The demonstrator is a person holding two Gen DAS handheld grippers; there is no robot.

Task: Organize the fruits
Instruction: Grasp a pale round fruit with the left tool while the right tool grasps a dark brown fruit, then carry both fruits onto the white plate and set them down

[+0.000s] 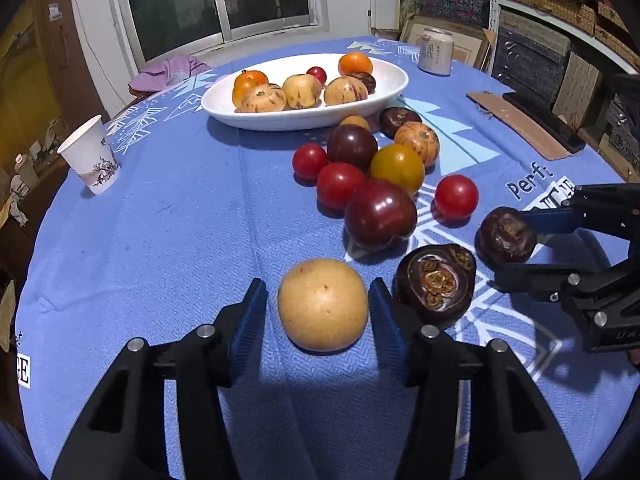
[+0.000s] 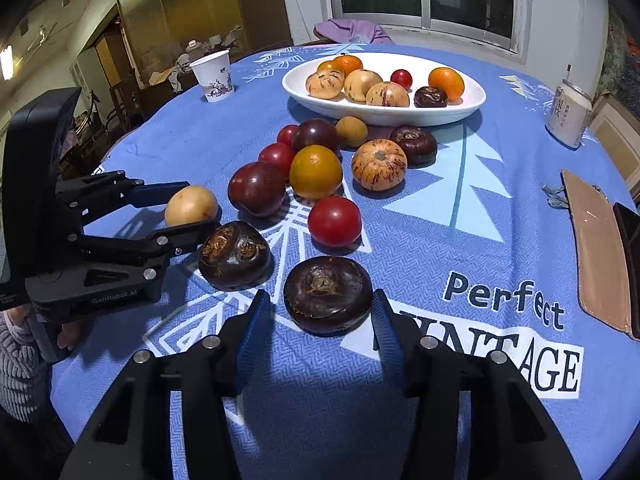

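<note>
My left fingers [image 1: 318, 304] bracket the yellow fruit [image 1: 323, 304] on the near counter [image 1: 160, 240], narrow gaps remaining; my right fingers [image 2: 324, 312] likewise flank a dark flat fruit [image 2: 328, 294], right of it.

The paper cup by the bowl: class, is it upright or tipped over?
Upright. The paper cup stands on its base on the blue cloth, open mouth up. Whether it holds anything cannot be told.

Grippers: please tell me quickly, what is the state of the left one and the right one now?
Left gripper: open around the yellow fruit, not yet gripping.
Right gripper: open around the dark brown fruit, not yet gripping.
</note>
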